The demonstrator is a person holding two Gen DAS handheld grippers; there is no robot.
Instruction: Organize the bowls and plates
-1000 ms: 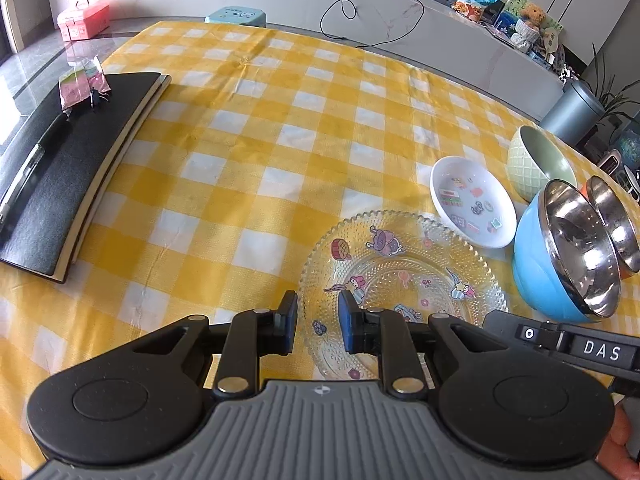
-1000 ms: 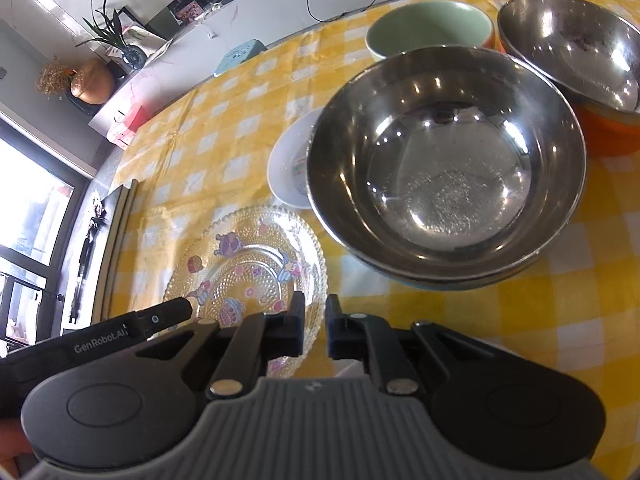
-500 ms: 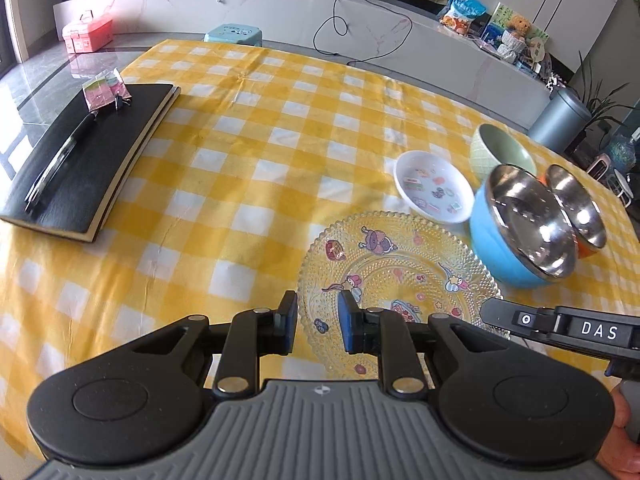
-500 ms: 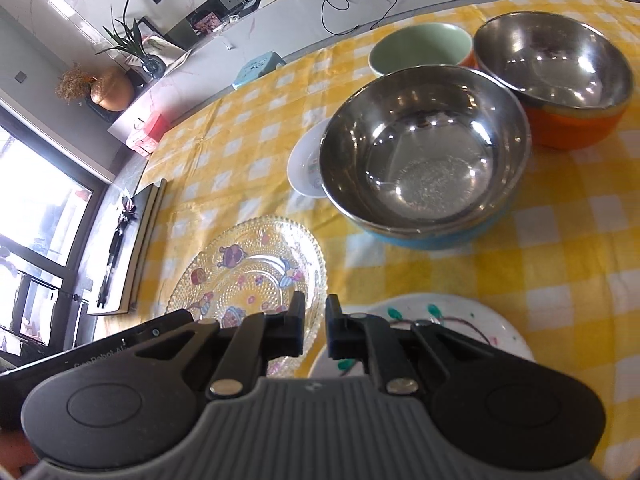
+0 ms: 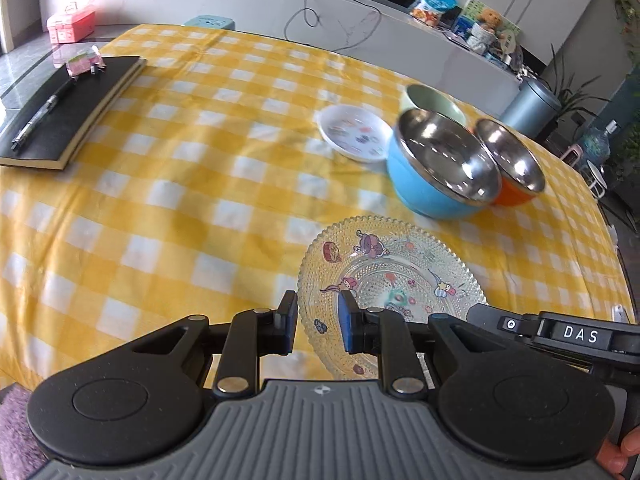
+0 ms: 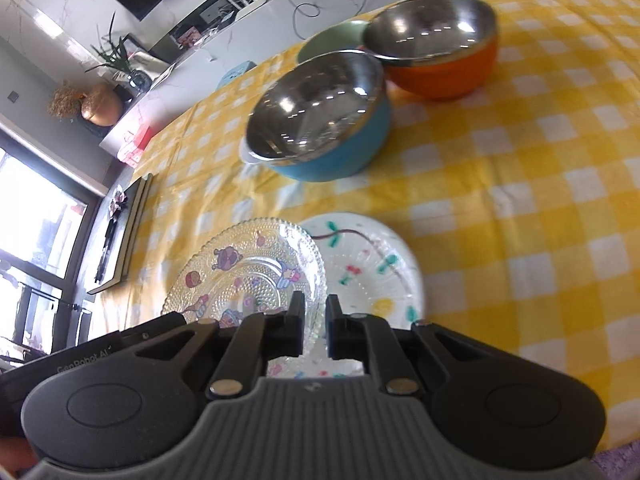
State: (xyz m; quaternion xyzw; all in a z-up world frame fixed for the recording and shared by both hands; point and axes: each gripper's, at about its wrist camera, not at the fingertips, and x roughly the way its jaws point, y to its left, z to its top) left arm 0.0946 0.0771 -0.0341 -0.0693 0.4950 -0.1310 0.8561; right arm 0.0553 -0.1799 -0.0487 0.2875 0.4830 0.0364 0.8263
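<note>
A clear glass plate with cartoon prints [image 5: 392, 272] [image 6: 248, 272] hangs between both grippers at the near side of the yellow checked table. My left gripper [image 5: 318, 328] is shut on its left rim, one finger outside and one inside. On the opposite rim, my right gripper [image 6: 316, 328] is shut the same way. The glass plate overlaps a white plate with teal and red marks [image 6: 372, 264]. Behind stand a blue steel-lined bowl [image 5: 432, 184] [image 6: 332, 152], an orange one [image 5: 516, 196] [image 6: 444, 72], a green bowl [image 5: 428, 98] [image 6: 328, 40] and a small white plate [image 5: 354, 136].
A black notebook [image 5: 68, 112] with a pen [image 5: 40, 116] lies at the table's far left. Bare cloth [image 5: 180, 208] spreads between it and the dishes. The right tool's black body [image 5: 560, 334] crosses the lower right of the left wrist view. The table's right edge [image 5: 616, 240] is close.
Both grippers have drawn back toward the near edge and slightly up with the glass plate. It has left the small white plate and blue bowl and now overlaps the painted white plate.
</note>
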